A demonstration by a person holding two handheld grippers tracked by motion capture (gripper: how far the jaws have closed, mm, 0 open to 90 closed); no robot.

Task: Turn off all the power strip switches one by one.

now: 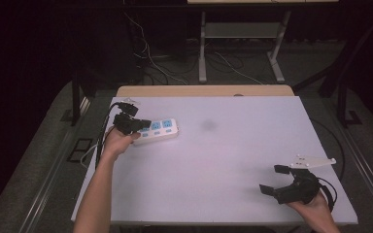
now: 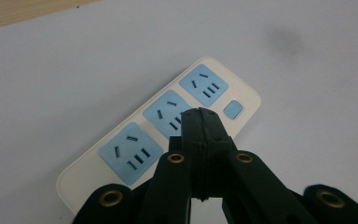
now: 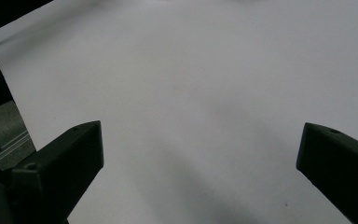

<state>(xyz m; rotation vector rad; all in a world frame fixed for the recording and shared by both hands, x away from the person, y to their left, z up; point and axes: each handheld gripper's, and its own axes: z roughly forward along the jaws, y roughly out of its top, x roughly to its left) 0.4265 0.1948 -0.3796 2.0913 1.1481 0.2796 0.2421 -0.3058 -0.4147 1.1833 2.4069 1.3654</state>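
A white power strip (image 1: 159, 129) with three blue sockets lies at the left of the white table (image 1: 233, 145). In the left gripper view the power strip (image 2: 168, 126) runs diagonally, with a small blue switch (image 2: 233, 109) at its far end. My left gripper (image 2: 200, 114) is shut, its black tips pressed together with nothing between them, hovering over the strip's middle socket. In the high view the left gripper (image 1: 143, 124) sits at the strip's left end. My right gripper (image 1: 274, 178) stands open near the table's front right, over bare tabletop (image 3: 200, 93).
A faint dark smudge (image 1: 208, 125) marks the table's middle. A wooden board (image 1: 204, 91) edges the table's far side. Cables and a metal stand's legs (image 1: 238, 53) lie on the floor beyond. The table's left edge and grey floor (image 3: 0, 126) appear in the right gripper view.
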